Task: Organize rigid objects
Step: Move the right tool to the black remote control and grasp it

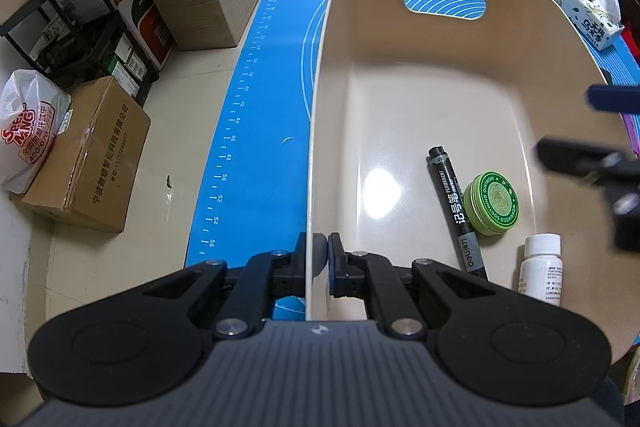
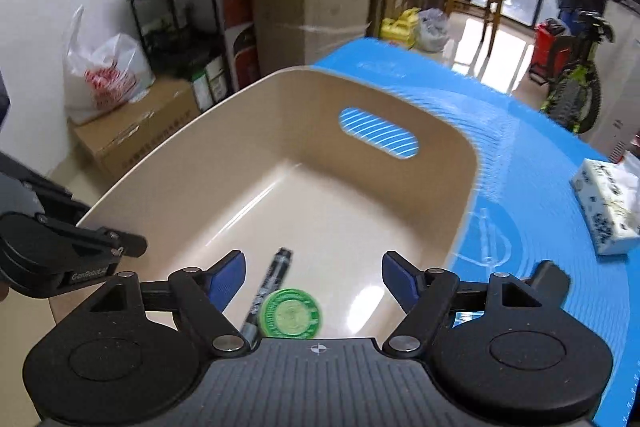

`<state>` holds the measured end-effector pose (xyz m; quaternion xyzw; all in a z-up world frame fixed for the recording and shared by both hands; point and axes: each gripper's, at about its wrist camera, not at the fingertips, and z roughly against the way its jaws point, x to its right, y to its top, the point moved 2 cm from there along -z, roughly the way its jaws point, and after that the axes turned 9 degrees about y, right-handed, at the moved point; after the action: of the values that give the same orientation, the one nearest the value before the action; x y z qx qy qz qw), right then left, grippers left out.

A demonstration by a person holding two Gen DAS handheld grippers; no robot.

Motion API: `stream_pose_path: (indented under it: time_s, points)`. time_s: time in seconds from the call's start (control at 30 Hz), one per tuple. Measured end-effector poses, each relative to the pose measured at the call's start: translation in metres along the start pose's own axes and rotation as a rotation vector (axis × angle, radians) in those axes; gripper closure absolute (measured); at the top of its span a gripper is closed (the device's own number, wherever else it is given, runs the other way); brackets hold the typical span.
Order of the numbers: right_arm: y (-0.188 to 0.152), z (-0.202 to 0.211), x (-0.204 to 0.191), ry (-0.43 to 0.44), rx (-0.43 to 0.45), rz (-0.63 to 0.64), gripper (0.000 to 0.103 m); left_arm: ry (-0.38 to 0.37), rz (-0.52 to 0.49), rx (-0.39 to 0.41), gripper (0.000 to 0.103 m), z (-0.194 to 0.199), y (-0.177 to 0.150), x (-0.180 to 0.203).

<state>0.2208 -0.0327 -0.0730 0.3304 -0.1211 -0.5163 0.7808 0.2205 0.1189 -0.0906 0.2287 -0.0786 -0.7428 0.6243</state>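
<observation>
A beige plastic bin (image 1: 400,27) with a handle slot stands on a blue mat (image 1: 272,107). Inside it lie a black marker (image 1: 456,211), a round green tin (image 1: 491,203) and a small white bottle (image 1: 540,273). My left gripper (image 1: 319,259) is shut on the bin's left wall near its front corner. My right gripper (image 2: 314,277) is open and empty above the bin (image 2: 192,163), over the marker (image 2: 268,291) and the green tin (image 2: 291,313). The right gripper's fingers (image 1: 576,153) show blurred at the right of the left wrist view.
A tissue pack (image 1: 588,13) lies on the mat at the far right, also in the right wrist view (image 2: 608,207). Cardboard boxes (image 1: 88,163), a black shelf (image 1: 68,23) and a plastic bag (image 1: 28,131) stand on the floor to the left. A bicycle (image 2: 576,79) stands beyond the table.
</observation>
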Motion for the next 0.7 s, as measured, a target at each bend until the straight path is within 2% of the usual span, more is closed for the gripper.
stream_pose_path:
  time_s: [0.17, 0.47, 0.7]
  points:
    - [-0.001, 0.03, 0.027, -0.022, 0.069, -0.061, 0.021, -0.003, 0.001, 0.0, 0.093, -0.001, -0.001, 0.0]
    - [-0.027, 0.075, 0.085, -0.115, 0.119, -0.154, 0.021, -0.002, 0.002, 0.0, 0.093, -0.001, -0.001, -0.001]
    - [-0.072, 0.072, 0.127, -0.178, 0.086, -0.254, 0.021, -0.005, 0.005, 0.0, 0.093, -0.001, -0.001, -0.001]
